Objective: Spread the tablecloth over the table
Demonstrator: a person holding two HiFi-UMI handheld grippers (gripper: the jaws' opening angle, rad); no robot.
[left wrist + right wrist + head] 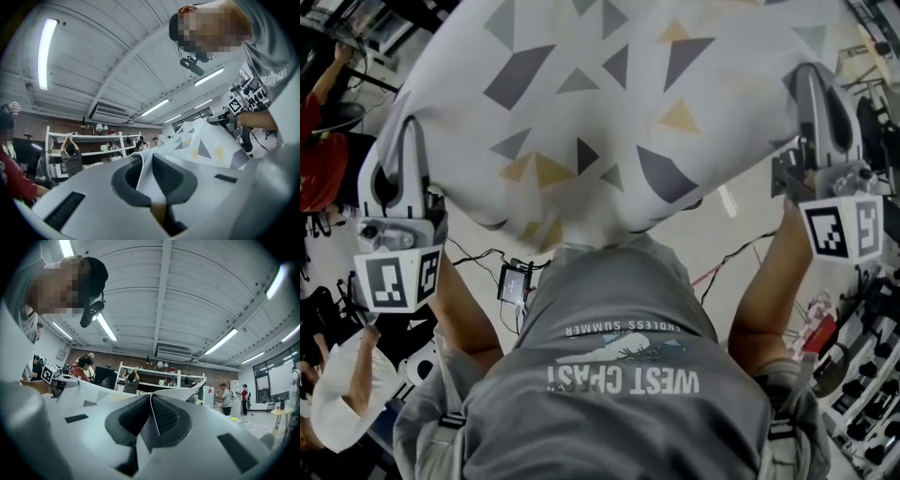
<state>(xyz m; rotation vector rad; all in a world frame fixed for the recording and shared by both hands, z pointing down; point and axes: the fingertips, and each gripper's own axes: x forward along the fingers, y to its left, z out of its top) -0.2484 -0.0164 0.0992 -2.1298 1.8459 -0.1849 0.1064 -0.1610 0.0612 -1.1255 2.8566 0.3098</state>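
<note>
One tablecloth [609, 112], white with grey and yellow triangles, held up in air between two grippers, in front of person [619, 375]; left gripper [151, 176] jaws clamped on one cloth edge; right gripper [151, 417] jaws clamped on opposite edge; near hem droops lowest mid-span; two marker cubes [398, 279], one per gripper.

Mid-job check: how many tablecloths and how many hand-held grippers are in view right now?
tablecloth: 1
hand-held grippers: 2 (left hand-held gripper, right hand-held gripper, both shut on the tablecloth)
Total: 3
</note>
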